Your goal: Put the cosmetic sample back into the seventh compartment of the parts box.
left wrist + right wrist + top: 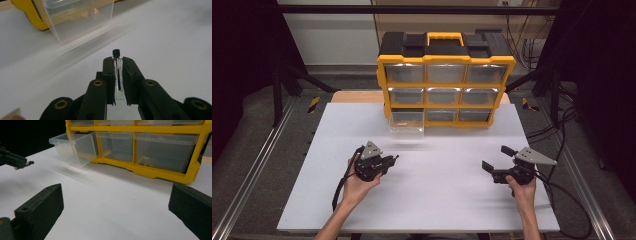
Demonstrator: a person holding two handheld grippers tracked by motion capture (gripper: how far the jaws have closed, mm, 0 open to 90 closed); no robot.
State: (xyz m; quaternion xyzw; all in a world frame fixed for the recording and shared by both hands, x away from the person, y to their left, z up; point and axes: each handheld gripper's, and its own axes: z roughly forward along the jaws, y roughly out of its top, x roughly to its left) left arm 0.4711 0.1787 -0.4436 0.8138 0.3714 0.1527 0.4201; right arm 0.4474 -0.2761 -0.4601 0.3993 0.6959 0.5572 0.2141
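Vial [117, 75] pinched upright between closed left gripper [118, 61] jaws, black cap just past the tips, open drawer [80, 18] ahead and left; could slip from smooth glass or strike drawer rim on approach; right gripper [115, 202] spread wide, idle.

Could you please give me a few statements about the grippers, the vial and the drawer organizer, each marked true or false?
1. The left gripper is shut on a small glass vial with a black cap. True.
2. The right gripper holds a vial too. False: its jaws stand wide apart with nothing between them.
3. The bottom-left drawer of the yellow organizer is pulled out. True.
4. The organizer has two rows of drawers. False: there are three rows of three.
5. Both grippers are over the white table. True.
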